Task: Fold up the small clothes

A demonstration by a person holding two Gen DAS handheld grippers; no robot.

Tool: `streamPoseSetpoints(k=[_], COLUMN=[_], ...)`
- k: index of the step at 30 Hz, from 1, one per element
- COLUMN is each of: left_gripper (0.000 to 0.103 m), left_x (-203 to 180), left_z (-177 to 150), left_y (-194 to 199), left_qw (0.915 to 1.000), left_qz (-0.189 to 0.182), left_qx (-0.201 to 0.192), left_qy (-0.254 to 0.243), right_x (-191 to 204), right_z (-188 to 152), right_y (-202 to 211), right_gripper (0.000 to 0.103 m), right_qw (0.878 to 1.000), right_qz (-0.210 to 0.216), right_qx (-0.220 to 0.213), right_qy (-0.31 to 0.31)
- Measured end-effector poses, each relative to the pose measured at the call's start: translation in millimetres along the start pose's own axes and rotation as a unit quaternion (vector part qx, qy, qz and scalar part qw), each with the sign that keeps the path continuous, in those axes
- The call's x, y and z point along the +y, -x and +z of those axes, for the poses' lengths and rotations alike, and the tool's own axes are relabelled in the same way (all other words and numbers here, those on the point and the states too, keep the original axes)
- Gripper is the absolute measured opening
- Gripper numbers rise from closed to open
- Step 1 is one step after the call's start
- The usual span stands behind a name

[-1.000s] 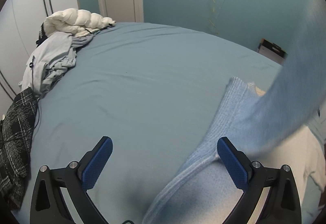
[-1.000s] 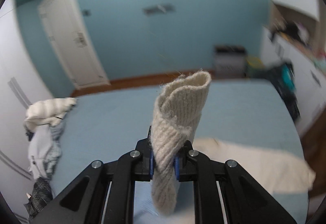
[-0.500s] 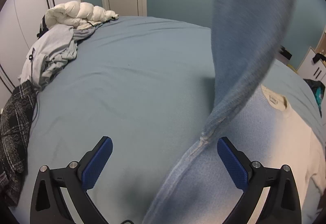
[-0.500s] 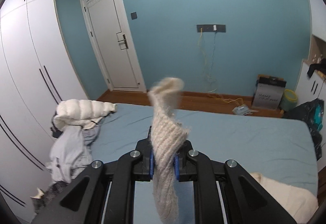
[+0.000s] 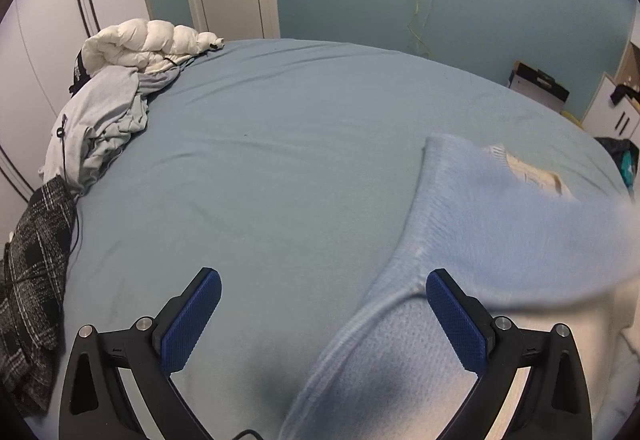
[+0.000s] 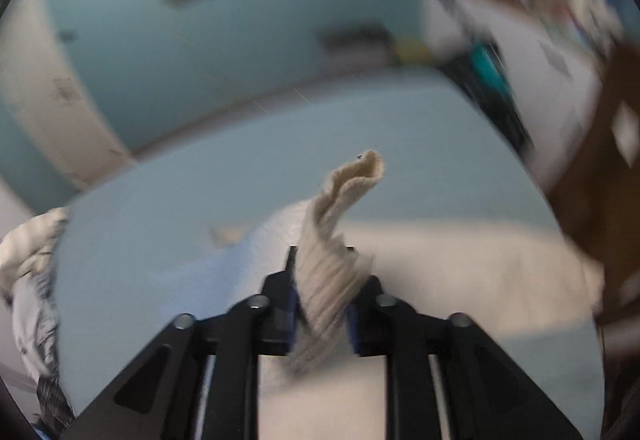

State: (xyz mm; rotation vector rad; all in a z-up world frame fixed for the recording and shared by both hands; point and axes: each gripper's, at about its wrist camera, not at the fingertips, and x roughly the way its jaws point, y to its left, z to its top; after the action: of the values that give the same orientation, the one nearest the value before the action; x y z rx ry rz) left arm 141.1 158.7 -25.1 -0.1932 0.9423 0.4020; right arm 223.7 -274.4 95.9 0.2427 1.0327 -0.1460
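A light blue and cream knit sweater (image 5: 472, 240) lies on the blue bed (image 5: 280, 160), its neck label up. Its blue sleeve sweeps blurred across the body on the right. My left gripper (image 5: 320, 316) is open and empty, low over the bed at the sweater's left edge, its right finger over the knit. In the right wrist view my right gripper (image 6: 322, 300) is shut on the sweater's cream ribbed cuff (image 6: 340, 208), held above the sweater's cream part (image 6: 460, 268). That view is motion-blurred.
A heap of clothes lies along the bed's left edge: a white puffer jacket (image 5: 148, 44), a grey hoodie (image 5: 100, 112) and a dark plaid garment (image 5: 32, 280). A door and wardrobes stand behind. A cardboard box (image 5: 540, 84) and cabinets are at the far right.
The right gripper swung the held sleeve up high and now down and to the right across the sweater's body. The left gripper stayed open and nearly still.
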Motion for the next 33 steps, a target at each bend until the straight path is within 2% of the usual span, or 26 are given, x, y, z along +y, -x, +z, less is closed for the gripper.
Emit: streamPoseSetpoints(k=[2,4,6,7,9,10,12,14,19,24,26,29,30,31,33], left_gripper=[0.103,0.103,0.103,0.103,0.103,0.103,0.103,0.103,0.103,0.103,0.103,0.103,0.103,0.103,0.103], left_x=[-7,-15,-21,-26,-33,-36,-43,-47,-46,-46,-48,-52,-53,-54,-57], left_z=[-1,-4,-5,-6,-7,-8,-11,-13,-17,-15,-16,-17,-18,-18,-18], left_y=[3,9,12,13,15,14,15,13,8,6,6,6,6,6,6], left_qw=[0.9999,0.9995,0.9988,0.9984,0.9978,0.9974,0.9968,0.9960,0.9964,0.9972,0.9970,0.9962,0.9961,0.9960,0.9957], left_qz=[0.004,0.005,0.007,0.006,0.002,0.001,0.001,0.004,0.000,-0.012,-0.017,-0.015,-0.014,-0.016,-0.021], left_qx=[-0.002,-0.009,-0.014,-0.016,-0.017,-0.017,-0.015,-0.012,0.001,0.007,0.009,0.007,0.008,0.009,0.012], left_qy=[-0.013,-0.030,-0.045,-0.054,-0.064,-0.070,-0.079,-0.089,-0.085,-0.074,-0.075,-0.085,-0.087,-0.087,-0.090], right_x=[-77,-144,-175,-189,-208,-209,-198,-185,-140,-115,-109,-105,-103,-101,-94], right_z=[-29,-62,-86,-97,-117,-133,-150,-160,-164,-159,-157,-149,-145,-142,-136], right_y=[-44,-54,-54,-52,-55,-59,-73,-92,-129,-162,-171,-178,-180,-181,-184], right_gripper=[0.032,0.035,0.043,0.048,0.050,0.050,0.050,0.050,0.050,0.050,0.050,0.047,0.037,0.021,0.012], right_qw=[0.994,0.986,0.983,0.981,0.973,0.965,0.955,0.954,0.969,0.958,0.956,0.962,0.965,0.968,0.977], right_qz=[-0.051,-0.078,-0.057,-0.031,0.041,0.084,0.132,0.148,0.101,0.149,0.149,0.131,0.128,0.123,0.102], right_qx=[0.069,0.071,0.069,0.071,0.074,0.078,0.090,0.107,0.108,0.103,0.096,0.078,0.068,0.066,0.077], right_qy=[-0.067,-0.129,-0.159,-0.176,-0.215,-0.236,-0.250,-0.239,-0.199,-0.224,-0.233,-0.225,-0.217,-0.207,-0.172])
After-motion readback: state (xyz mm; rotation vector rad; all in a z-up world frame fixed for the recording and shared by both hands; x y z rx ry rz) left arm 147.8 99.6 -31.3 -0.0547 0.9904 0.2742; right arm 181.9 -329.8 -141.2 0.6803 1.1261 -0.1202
